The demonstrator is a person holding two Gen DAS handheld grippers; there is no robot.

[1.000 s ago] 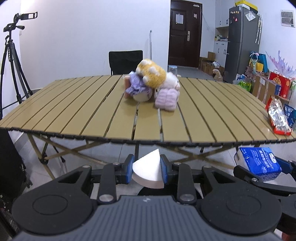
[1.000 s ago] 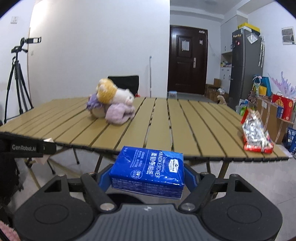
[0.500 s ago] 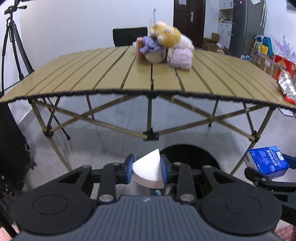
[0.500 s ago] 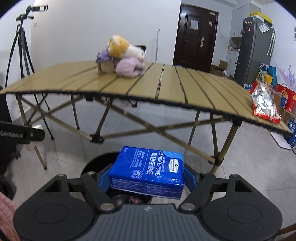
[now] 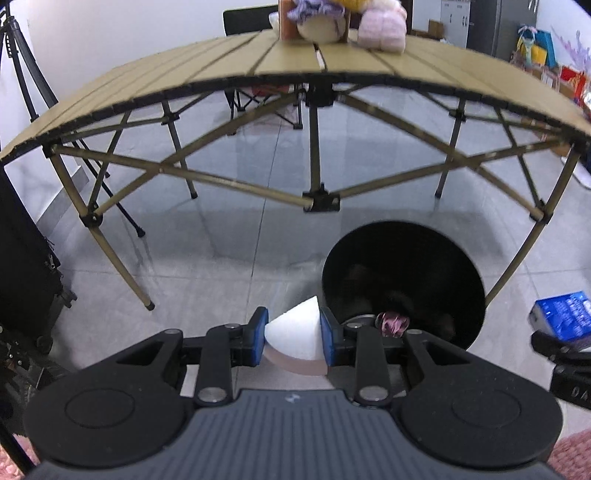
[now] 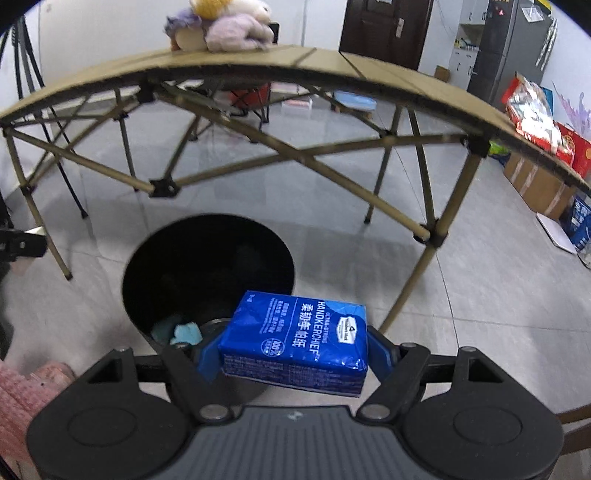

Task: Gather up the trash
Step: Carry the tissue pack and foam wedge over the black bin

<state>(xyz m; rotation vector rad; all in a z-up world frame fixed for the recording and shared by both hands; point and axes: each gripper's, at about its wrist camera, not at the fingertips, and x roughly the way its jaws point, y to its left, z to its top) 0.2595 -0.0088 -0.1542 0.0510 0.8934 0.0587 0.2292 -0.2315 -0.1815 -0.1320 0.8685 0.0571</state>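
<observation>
My left gripper (image 5: pixel 293 334) is shut on a white wedge-shaped foam piece (image 5: pixel 295 338), held just left of a round black trash bin (image 5: pixel 402 280) on the floor. A blue handkerchief tissue pack (image 6: pixel 295 354) is clamped between the pads of my right gripper (image 6: pixel 293 356), above the near right rim of the same bin (image 6: pixel 208 273). Light blue scraps (image 6: pixel 181 332) and a pinkish scrap (image 5: pixel 393 321) lie inside the bin. In the left wrist view the tissue pack (image 5: pixel 561 315) shows at the far right edge.
A tan slatted folding table (image 5: pixel 317 66) arches above, its crossed legs (image 6: pixel 162 186) just behind the bin. Plush toys (image 6: pixel 221 26) sit on top, and a red snack bag (image 6: pixel 532 110) lies at its right end. A tripod (image 5: pixel 22 74) stands left; cardboard boxes (image 6: pixel 539 181) stand right.
Both grippers have dropped from table height toward the floor and tipped downward. The table has slid up in both views and the black bin has come into view beneath them. Both grips are unchanged.
</observation>
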